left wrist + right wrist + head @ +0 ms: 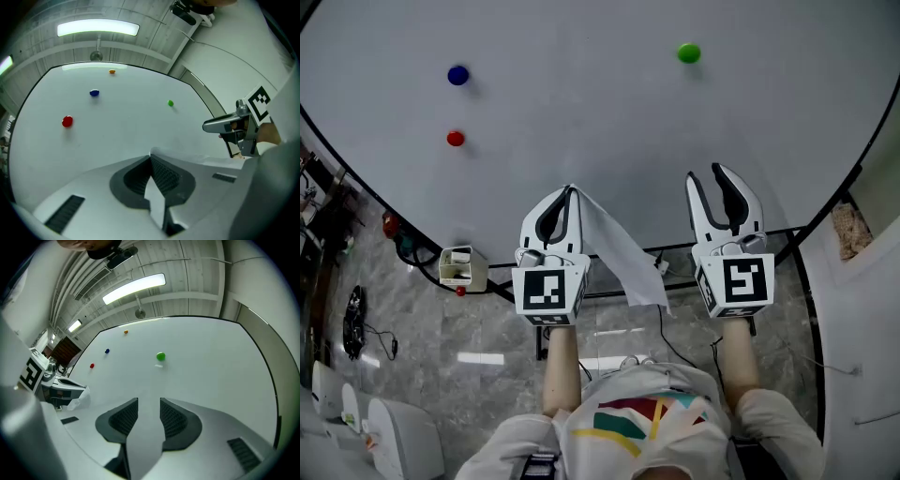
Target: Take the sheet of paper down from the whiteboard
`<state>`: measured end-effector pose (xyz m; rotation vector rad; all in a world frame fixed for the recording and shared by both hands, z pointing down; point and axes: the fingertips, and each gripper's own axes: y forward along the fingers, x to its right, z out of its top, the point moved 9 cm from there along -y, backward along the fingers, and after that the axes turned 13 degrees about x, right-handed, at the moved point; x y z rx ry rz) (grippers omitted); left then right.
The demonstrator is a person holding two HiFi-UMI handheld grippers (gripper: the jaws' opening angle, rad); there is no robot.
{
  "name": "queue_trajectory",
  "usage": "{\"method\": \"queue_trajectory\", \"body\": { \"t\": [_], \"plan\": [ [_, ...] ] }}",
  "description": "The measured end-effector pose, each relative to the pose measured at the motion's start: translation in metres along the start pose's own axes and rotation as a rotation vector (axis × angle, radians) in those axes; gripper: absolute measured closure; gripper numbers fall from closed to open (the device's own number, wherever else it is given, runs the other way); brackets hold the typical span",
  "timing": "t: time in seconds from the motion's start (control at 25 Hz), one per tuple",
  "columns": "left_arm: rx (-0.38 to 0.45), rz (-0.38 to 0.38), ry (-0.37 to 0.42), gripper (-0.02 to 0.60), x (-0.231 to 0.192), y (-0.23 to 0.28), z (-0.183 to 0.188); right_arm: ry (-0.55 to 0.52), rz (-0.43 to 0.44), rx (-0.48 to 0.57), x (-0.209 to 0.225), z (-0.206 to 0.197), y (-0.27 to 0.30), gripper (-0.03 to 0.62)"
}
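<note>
The white sheet of paper [623, 248] is off the whiteboard [581, 103] and hangs by one corner from my left gripper [571, 193], which is shut on it. The sheet trails down and to the right in the head view. In the left gripper view a strip of the paper [157, 199] shows pinched between the closed jaws. My right gripper [715, 176] is held beside it near the board's lower edge, open and empty. The right gripper view shows its jaws apart over bare board, with the left gripper [65, 389] and the paper [82, 397] at the left.
Blue [457, 75], red [456, 139] and green [688, 53] magnets stick to the board; an orange magnet [112, 71] sits near its top. A small box [457, 266] rests at the board's lower frame. Cables [380, 339] lie on the tiled floor.
</note>
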<state>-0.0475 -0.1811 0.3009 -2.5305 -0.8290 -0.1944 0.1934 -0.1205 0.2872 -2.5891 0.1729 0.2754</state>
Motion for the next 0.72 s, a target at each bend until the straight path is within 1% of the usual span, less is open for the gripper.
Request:
{"method": "queue_trajectory", "body": {
  "t": [0.24,0.44,0.72],
  "plan": [
    [0.004,-0.009,0.012,0.538,-0.001,0.007,0.001,-0.001,0.010,0.019,-0.001,0.003,0.008,0.453],
    [0.005,-0.010,0.018,0.538,-0.004,0.008,0.002,-0.011,0.034,0.037,-0.006,0.007,0.015,0.453],
    [0.000,0.000,0.028,0.538,-0.013,0.008,0.001,-0.021,0.043,0.043,-0.007,0.008,0.022,0.453]
  ]
}}
